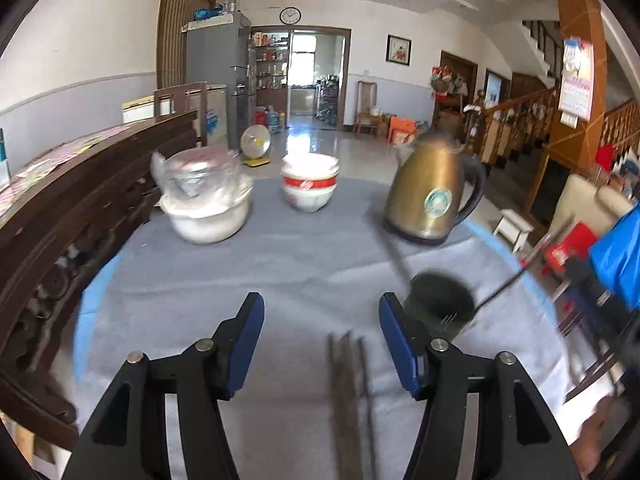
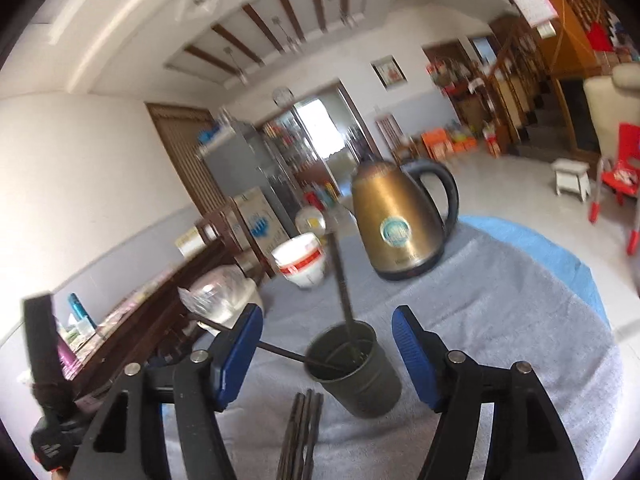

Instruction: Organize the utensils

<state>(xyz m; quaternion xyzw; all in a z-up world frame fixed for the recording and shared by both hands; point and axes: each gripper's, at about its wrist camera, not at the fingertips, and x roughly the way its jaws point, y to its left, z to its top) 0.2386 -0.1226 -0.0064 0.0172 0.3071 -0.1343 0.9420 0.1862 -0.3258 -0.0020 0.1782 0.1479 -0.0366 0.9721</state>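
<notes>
Seen from the left wrist, the left gripper [image 1: 321,340] is held wide open and empty above the grey-clothed table [image 1: 248,264], with a bundle of dark chopsticks [image 1: 349,392] lying on the cloth between its fingers toward the near edge; a dark utensil cup [image 1: 440,304] stands just to the right, two long-handled utensils leaning out of it, and a brass kettle [image 1: 428,196], a red-banded bowl [image 1: 309,188] and plastic-wrapped containers [image 1: 204,200] are ranged along the far edge. From the right wrist, the right gripper [image 2: 327,348] is likewise spread wide with nothing held, the cup [image 2: 356,372] sitting between its fingers and the chopsticks [image 2: 302,436] just before it. The bundle is probably best pinched near mid-length, so it is lifted level, then tipped upright and lowered into the cup without the leaning handles being knocked.
</notes>
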